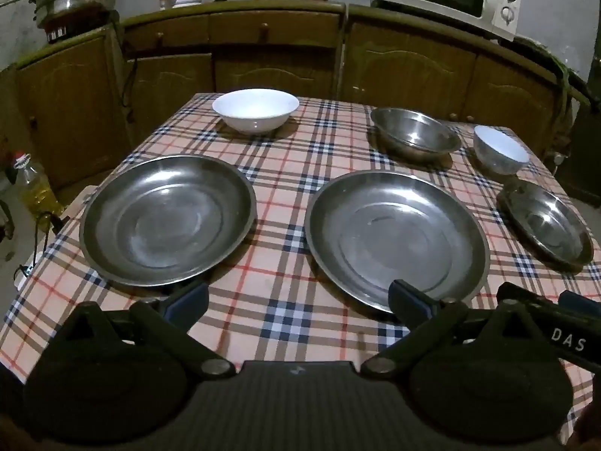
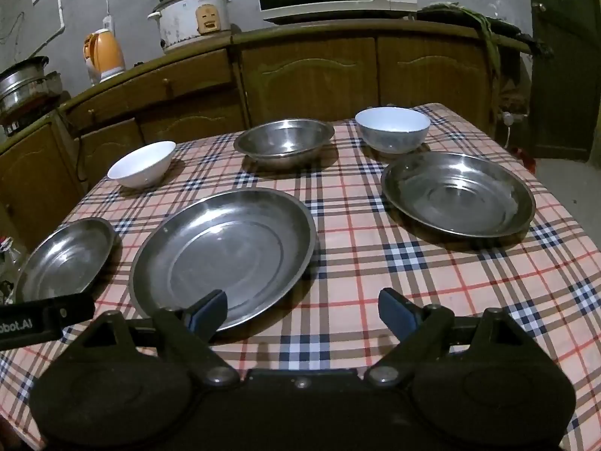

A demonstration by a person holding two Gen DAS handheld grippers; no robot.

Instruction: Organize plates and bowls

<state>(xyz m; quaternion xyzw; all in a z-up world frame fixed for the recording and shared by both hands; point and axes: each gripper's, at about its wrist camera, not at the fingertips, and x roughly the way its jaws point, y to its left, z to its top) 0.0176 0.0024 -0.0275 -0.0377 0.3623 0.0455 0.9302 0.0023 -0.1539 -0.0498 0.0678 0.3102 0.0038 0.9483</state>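
Plates and bowls lie spread on the checked worktop (image 1: 285, 300). Left claw (image 1: 298, 300) hangs released, empty, with the left steel plate (image 1: 169, 221) at 11 o'clock and the middle steel plate (image 1: 396, 240) at 1 o'clock. Right claw (image 2: 302, 310) is released too; its left finger (image 2: 208, 310) hides part of the middle plate's near rim.

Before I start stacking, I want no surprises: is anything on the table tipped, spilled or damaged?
Nothing stands out. The three steel plates, the steel bowl and both white bowls sit upright, apart and empty on the checked cloth.
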